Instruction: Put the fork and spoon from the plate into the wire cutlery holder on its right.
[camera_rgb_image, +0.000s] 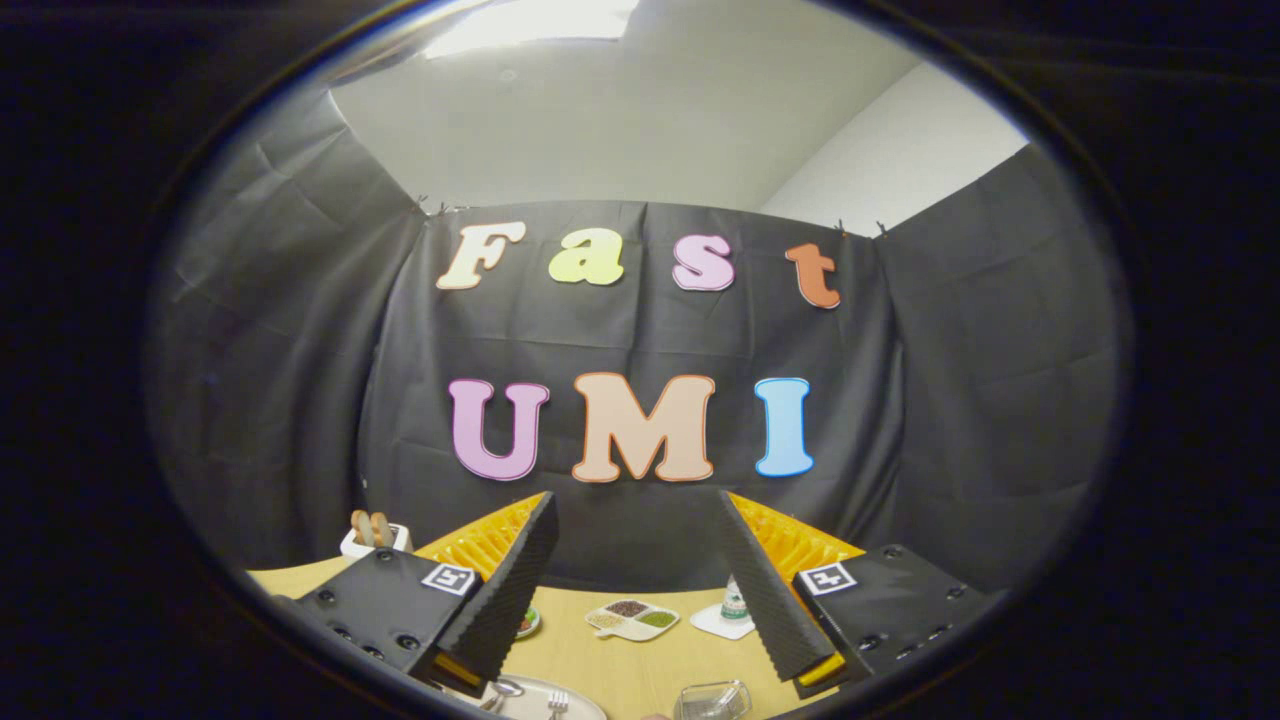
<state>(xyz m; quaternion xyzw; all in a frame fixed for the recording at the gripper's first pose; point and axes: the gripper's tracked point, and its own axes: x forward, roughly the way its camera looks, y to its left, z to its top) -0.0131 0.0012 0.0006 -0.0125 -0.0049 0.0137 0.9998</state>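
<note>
claw (635, 590): fingers were spread wide apart, released, grasping nothing; both fingers were raised above the desk and pointed toward the booth wall.
left finger (505, 600): its tip stood above the near rim of the plate.
right finger (765, 600): its tip stood above and just left of the wire cutlery holder.
desk (630, 670): a light wooden surface, seen between and below the fingers.
plate (575, 702): pale, lay on the desk at the near edge, below the left finger; partly cut off.
fork (557, 705): lay on the plate, tines visible, to the right of the spoon.
spoon (505, 688): lay on the plate, its bowl just under the left finger's tip.
wire cutlery holder (712, 700): stood on the desk to the right of the plate, near the right finger; contents could not be told.
divided dish (632, 618): white, with several compartments of coloured grains, on the desk beyond the fingers.
bottle (735, 600): small, stood on a white tray (718, 625) beside the right finger.
white container (372, 538): at the far left of the desk, held brown rounded items.
</note>
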